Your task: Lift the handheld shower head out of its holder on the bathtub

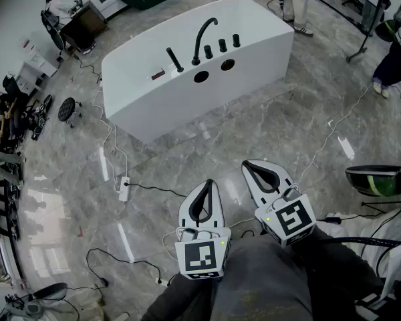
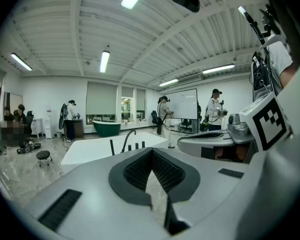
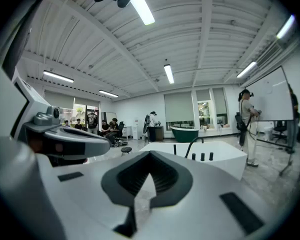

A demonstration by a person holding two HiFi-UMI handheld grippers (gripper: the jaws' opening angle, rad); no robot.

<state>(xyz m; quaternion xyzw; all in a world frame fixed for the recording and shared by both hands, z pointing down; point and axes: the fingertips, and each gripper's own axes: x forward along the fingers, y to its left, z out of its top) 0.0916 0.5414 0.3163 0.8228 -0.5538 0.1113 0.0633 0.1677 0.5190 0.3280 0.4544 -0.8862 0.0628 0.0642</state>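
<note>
Shower head point(image 1: 174, 59) is in neither claw. The left gripper point(image 1: 209, 183) and right gripper point(image 1: 250, 166) each have their jaws pressed together on nothing, and they are held side by side just above the person's lap point(image 1: 267, 279). Beyond their tips lies grey marble floor point(image 1: 207, 139) crossed by a cable point(image 1: 154, 189), then the white bathtub point(image 1: 260, 25). On its deck the black wand stands tilted in its holder, left of the curved faucet point(image 1: 202, 39) and three knobs point(image 1: 222, 45), well apart from both grippers.
</note>
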